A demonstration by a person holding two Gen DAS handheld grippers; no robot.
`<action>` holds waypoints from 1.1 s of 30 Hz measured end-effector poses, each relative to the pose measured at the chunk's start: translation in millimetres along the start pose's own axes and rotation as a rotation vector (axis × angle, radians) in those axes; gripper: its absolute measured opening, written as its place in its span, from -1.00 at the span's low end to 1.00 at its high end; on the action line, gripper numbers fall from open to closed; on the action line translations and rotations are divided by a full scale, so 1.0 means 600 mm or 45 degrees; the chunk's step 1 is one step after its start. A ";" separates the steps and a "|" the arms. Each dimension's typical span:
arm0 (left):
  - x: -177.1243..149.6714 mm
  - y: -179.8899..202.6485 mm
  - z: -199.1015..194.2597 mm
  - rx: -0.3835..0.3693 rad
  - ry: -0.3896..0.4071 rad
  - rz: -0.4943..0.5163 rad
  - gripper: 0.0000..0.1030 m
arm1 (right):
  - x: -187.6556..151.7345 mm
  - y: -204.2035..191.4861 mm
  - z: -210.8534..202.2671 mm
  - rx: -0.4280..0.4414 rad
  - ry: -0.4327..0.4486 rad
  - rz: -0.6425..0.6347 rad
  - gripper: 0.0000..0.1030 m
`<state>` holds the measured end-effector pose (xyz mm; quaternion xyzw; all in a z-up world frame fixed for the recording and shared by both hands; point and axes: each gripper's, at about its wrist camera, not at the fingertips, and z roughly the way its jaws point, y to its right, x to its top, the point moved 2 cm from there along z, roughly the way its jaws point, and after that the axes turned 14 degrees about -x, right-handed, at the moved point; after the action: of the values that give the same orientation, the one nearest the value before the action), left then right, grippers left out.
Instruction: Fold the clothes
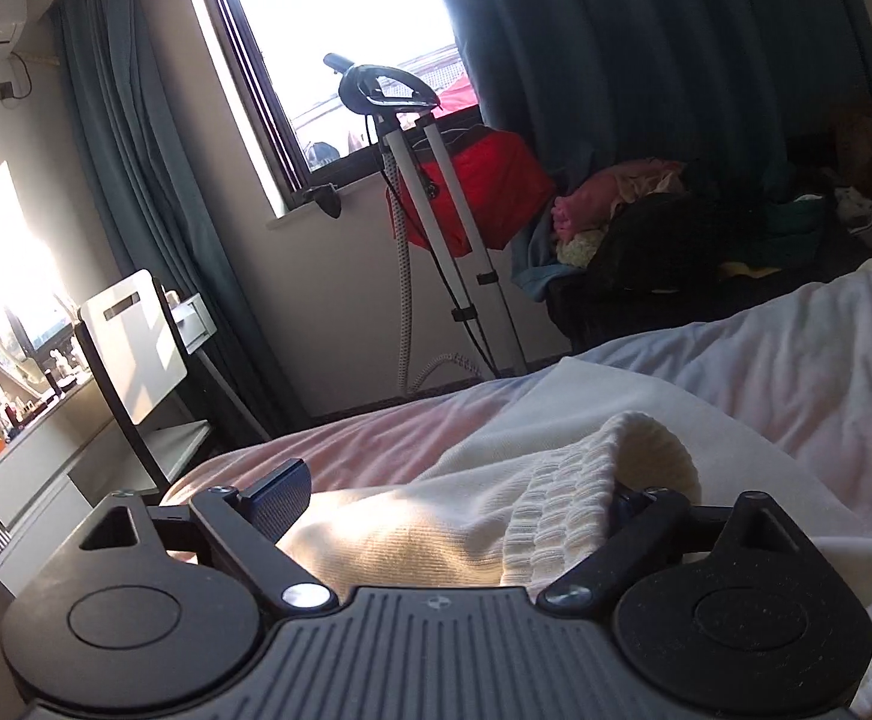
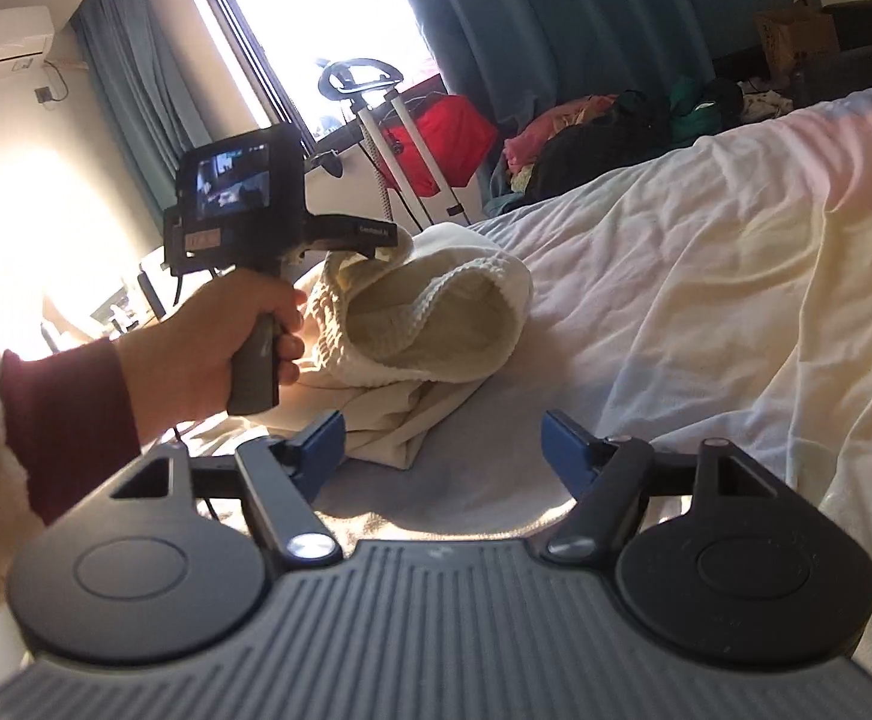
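We've got the cream knit garment (image 2: 429,324) bunched on the bed (image 2: 706,228), near the edge on the window side. Its ribbed waistband or hem (image 2: 460,300) is gaping open like a tube.

Left gripper (image 1: 454,498): fingers spread wide, with fabric draped over and between them. The right finger is buried under the ribbed band, so it's hooked in the opening more than pinching it. In the right wrist view the left gripper's nose (image 2: 369,243) lifts that band off the bed, and the left hand (image 2: 219,336) is on the handle.

Right gripper (image 2: 442,444): fingers spread, empty, hovering low over the sheet just short of the garment's lower fold (image 2: 387,432).

Handling, as we judge it:
- Light, soft, no stiffness. It'll sag and stretch wherever it's unsupported.
- The knit isn't slippery, so the pads should bite well. It's not fragile, but the rib can distort if pulled hard.
- 1 grip point won't spread it; we need 2.
- Best holds look like the ribbed band, thickest and least stretchy, with 1 gripper at each end of it. Then lift, shake flat and lay down.
- The thin lower fold is a poorer hold, since we could catch the bedsheet with it.
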<state>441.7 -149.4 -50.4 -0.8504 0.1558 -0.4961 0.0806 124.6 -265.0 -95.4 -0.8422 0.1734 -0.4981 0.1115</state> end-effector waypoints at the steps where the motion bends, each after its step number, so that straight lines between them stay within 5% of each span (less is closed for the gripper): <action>1: 0.008 -0.003 0.000 0.002 -0.001 -0.005 0.68 | -0.001 0.001 0.003 0.001 -0.005 0.007 0.44; 3: 0.022 -0.010 -0.003 0.004 -0.003 -0.022 -0.10 | -0.003 0.004 0.006 0.012 -0.010 0.030 0.43; 6: 0.035 -0.034 -0.046 -0.036 0.027 -0.127 -0.78 | -0.005 0.001 0.007 0.003 0.015 0.027 0.43; 12: 0.023 -0.079 -0.226 -0.092 0.200 -0.134 -0.81 | -0.004 -0.007 -0.018 -0.014 0.112 -0.043 0.43; 18: -0.031 -0.131 -0.421 -0.312 0.230 -0.143 -0.82 | 0.000 -0.013 -0.059 -0.090 0.259 -0.112 0.43; 23: -0.126 -0.185 -0.562 -0.449 0.338 -0.212 -0.83 | -0.006 -0.016 -0.093 -0.083 0.216 -0.089 0.43; 27: -0.221 -0.219 -0.624 -0.462 0.417 -0.272 -0.84 | -0.016 -0.024 -0.136 -0.085 0.190 -0.118 0.43; 33: -0.332 -0.283 -0.610 -0.456 0.395 -0.432 -0.85 | -0.052 -0.061 -0.124 -0.089 0.029 -0.192 0.44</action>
<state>63.6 85.3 17.1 -0.7789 0.1070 -0.5913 -0.1796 52.2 -220.1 -71.7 -0.8506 0.1278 -0.5083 0.0423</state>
